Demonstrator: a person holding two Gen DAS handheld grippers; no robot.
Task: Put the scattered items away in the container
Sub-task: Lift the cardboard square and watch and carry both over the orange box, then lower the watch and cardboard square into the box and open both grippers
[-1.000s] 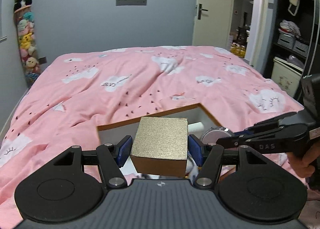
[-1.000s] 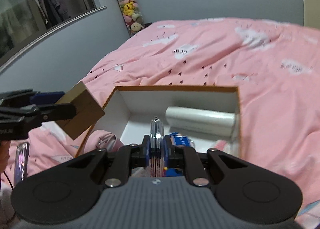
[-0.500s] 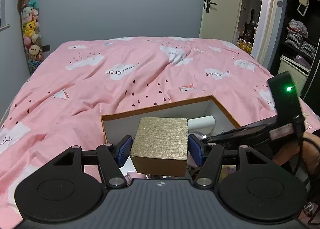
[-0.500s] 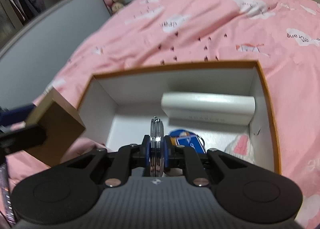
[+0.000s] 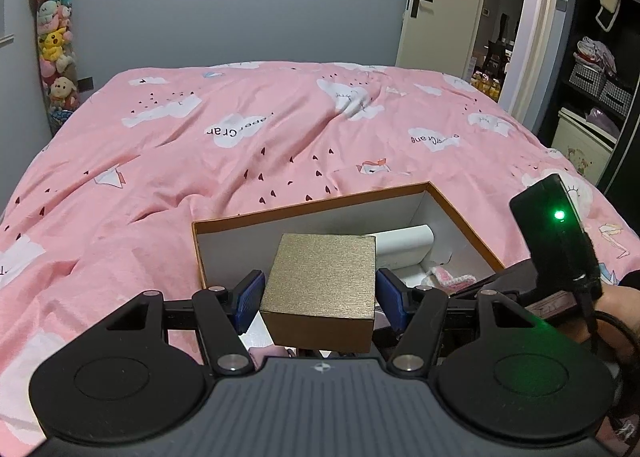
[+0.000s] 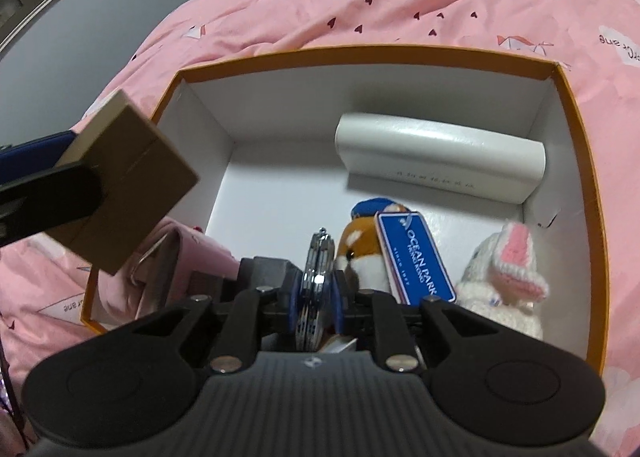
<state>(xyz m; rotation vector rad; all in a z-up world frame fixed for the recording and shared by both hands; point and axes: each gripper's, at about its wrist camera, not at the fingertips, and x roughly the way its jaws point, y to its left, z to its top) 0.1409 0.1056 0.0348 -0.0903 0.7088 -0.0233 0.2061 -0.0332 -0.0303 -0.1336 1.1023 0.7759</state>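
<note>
Both tools had moved fwd over the orange box (image 6: 576,129) on the bed (image 5: 280,145). Left tool (image 5: 320,295) pinched gold box (image 5: 322,285) above near-left corner; right tool (image 6: 318,297) pinched round metal compact (image 6: 318,277) inside, w/ white case (image 6: 440,161), plush toys.

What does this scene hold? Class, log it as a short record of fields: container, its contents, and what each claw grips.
container: orange-rimmed box on the pink bedspread
contents: white case, plush toy with blue tag, knitted white bunny
left claw: shut on gold box, held above the box's near left corner
right claw: shut on thin round metal item, over the box interior
</note>
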